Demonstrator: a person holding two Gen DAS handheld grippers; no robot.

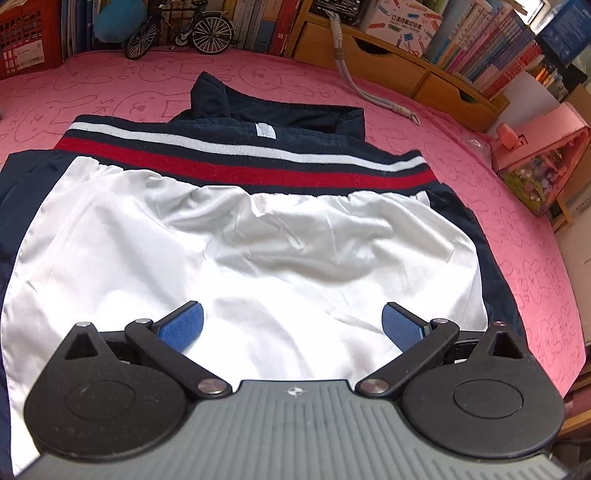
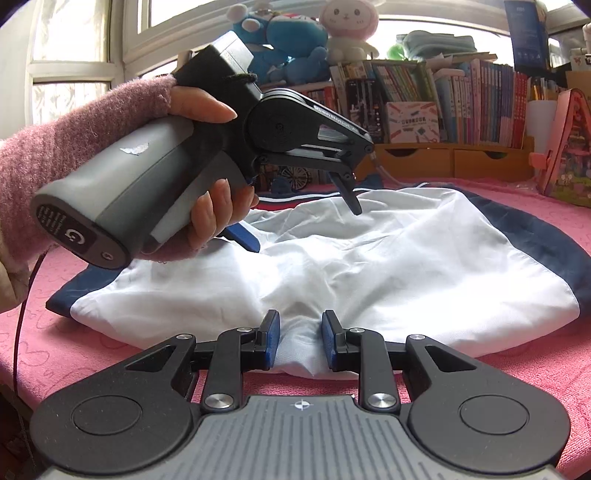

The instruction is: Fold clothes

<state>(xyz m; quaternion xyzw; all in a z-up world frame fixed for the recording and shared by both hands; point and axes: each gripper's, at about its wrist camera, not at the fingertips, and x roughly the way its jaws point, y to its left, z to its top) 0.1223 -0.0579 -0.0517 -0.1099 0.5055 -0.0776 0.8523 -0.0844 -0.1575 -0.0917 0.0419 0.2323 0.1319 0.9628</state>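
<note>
A navy jacket (image 1: pixel 288 122) lies folded on the pink bed cover, its white lining (image 1: pixel 229 258) facing up and a red and white striped hem band (image 1: pixel 258 166) across the far side. My left gripper (image 1: pixel 293 325) hovers open just above the lining, nothing between its blue pads. In the right wrist view the left gripper (image 2: pixel 299 221) shows again, held by a hand in a pink sleeve (image 2: pixel 55 155). My right gripper (image 2: pixel 300 339) sits at the near edge of the jacket (image 2: pixel 369 266), with a bunched fold of white cloth pinched between its jaws.
The pink bed cover (image 1: pixel 517 229) extends around the jacket. A grey cord (image 1: pixel 354 74) lies at the far right. A model bicycle (image 1: pixel 181 33), bookshelves, wooden drawers (image 2: pixel 443 158) and a pink toy house (image 1: pixel 543 166) line the far edge. Plush toys (image 2: pixel 295 40) sit above the books.
</note>
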